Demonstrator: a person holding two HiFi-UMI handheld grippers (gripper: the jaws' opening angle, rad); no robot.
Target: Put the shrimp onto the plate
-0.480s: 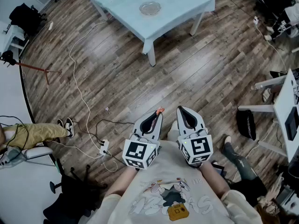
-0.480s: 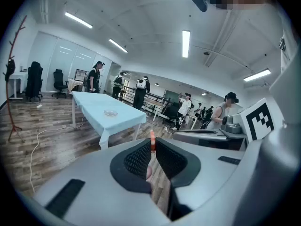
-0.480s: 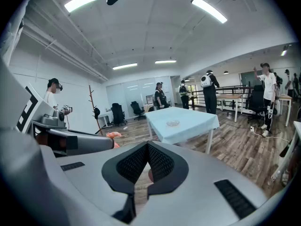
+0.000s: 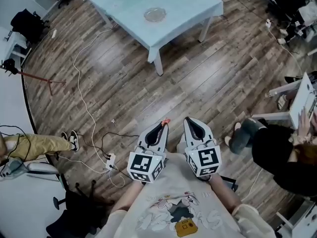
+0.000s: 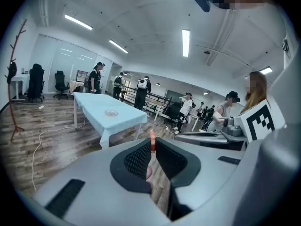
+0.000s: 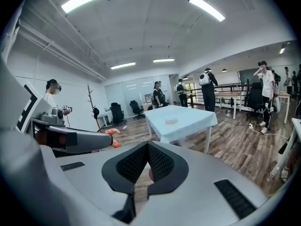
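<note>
Carrying stage: both grippers are close to my chest, well apart from the table (image 4: 188,4) at the far side of the room. My left gripper (image 4: 163,124) is pinching the shrimp (image 4: 166,121) at the very tips of its jaws. My right gripper (image 4: 188,120), just beside it on the right, has its jaws pressed together on nothing. The plate (image 4: 155,14), a clear shallow dish, sits near the middle of the pale blue tabletop and appears empty. The shrimp is a small orange-pink piece, upright between the ribbed pads, with part of it standing out beyond the tips. In the right gripper view its curved body shows past the left jaw ends. As it is held only at the tips, I judge the hold to be slight. The step is best done with an even squeeze and a level carry without swinging, minding the cables (image 4: 84,108) on the floor (image 4: 223,73) to the left. The tips should come low over the middle of the plate before the jaws spread, so the shrimp settles inside the rim.
</note>
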